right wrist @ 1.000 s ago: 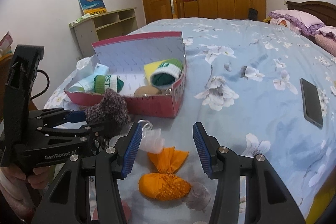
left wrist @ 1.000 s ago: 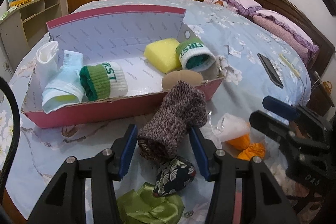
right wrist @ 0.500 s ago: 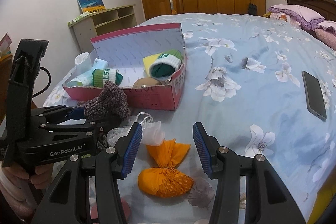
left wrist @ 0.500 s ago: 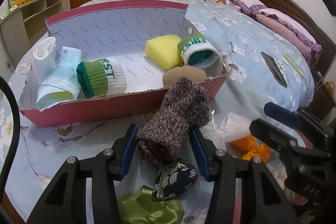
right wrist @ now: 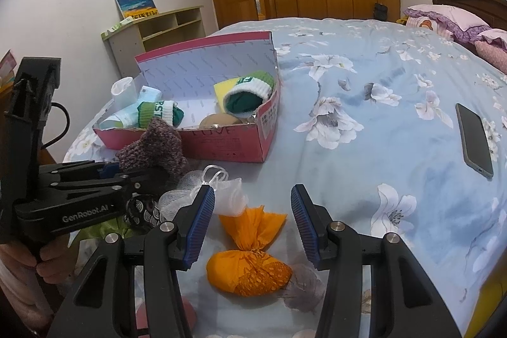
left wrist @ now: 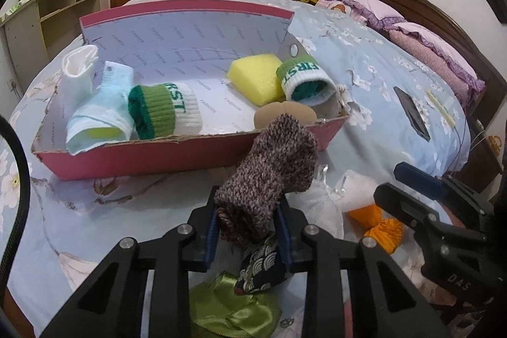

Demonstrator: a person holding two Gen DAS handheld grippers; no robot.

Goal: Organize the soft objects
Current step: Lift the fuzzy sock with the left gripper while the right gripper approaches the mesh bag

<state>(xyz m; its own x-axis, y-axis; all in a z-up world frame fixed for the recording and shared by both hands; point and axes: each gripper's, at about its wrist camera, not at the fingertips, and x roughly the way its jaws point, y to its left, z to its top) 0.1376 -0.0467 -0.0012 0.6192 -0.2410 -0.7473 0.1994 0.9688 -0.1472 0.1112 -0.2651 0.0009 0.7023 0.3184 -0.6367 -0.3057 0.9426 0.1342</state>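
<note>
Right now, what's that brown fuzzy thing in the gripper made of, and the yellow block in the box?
The brown sock looks like thick knitted yarn, with bumpy speckled stitches. The yellow block looks like soft foam sponge: matte, with rounded edges.

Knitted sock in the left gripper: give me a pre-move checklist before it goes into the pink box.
1. Left gripper clamped on the brown knitted sock: ok, pads press both sides.
2. Grip depth: not ok, only the sock's near end is held; the rest sticks out forward.
3. Free floor in the pink box between the green-cuffed sock and yellow sponge: ok.
4. Patterned pouch clear of the pads: cannot tell.
5. Right gripper out of the way: ok, open over the orange bundle.
</note>
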